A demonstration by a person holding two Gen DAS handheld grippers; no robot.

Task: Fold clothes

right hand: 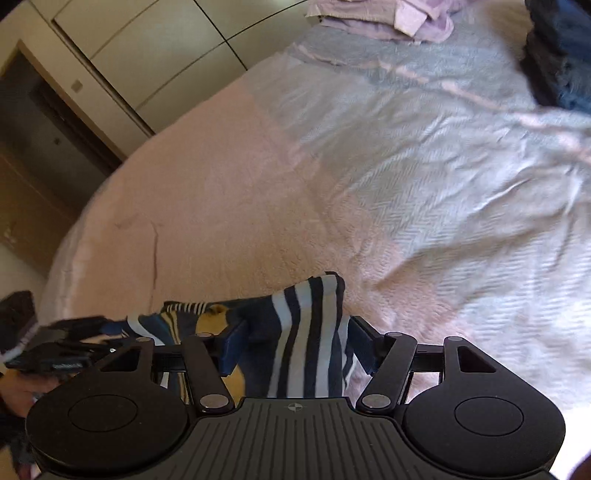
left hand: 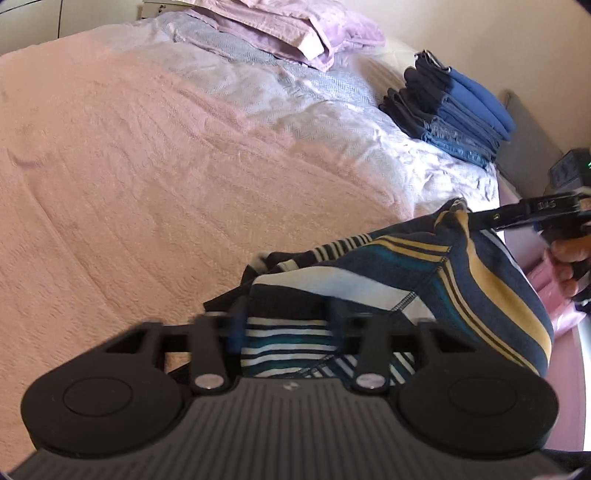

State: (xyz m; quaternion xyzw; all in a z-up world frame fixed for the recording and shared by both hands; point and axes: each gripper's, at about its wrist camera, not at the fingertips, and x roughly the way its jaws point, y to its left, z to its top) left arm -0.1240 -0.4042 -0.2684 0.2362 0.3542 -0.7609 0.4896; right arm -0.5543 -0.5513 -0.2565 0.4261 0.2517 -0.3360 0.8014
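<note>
Left gripper (left hand: pixel 286 325): your fingers are pinching a bunched edge of the striped garment (left hand: pixel 424 280); cloth fills the gap between them.

Right gripper (right hand: pixel 295 343): your fingers are likewise clamped on a fold of the same garment, with navy-and-white stripes rising between them. In the left view this tool shows from the side, gripping the garment's far upper corner.

Striped garment: held up between your two tools, over the near edge of the bed (left hand: pixel 147 184) and apparently clear of it. Its long axis runs from one gripper to the other, and the span sags rather than stretching taut. Neither hand is nearer; each holds one end. Judgement: the coming move depends on the open bed lying straight ahead of both tools, beyond the garment.

Appearance: knit cloth with a navy ground, bands of white, teal and mustard yellow, and visible seam stitching. It is crumpled, and its outline is not readable.

Beyond the garment, on the bed: a folded stack of blue and dark clothes (left hand: pixel 450 110) at the far right, and lilac folded linens (left hand: pixel 295 33) at the far end. Both are well apart from the garment.
</note>
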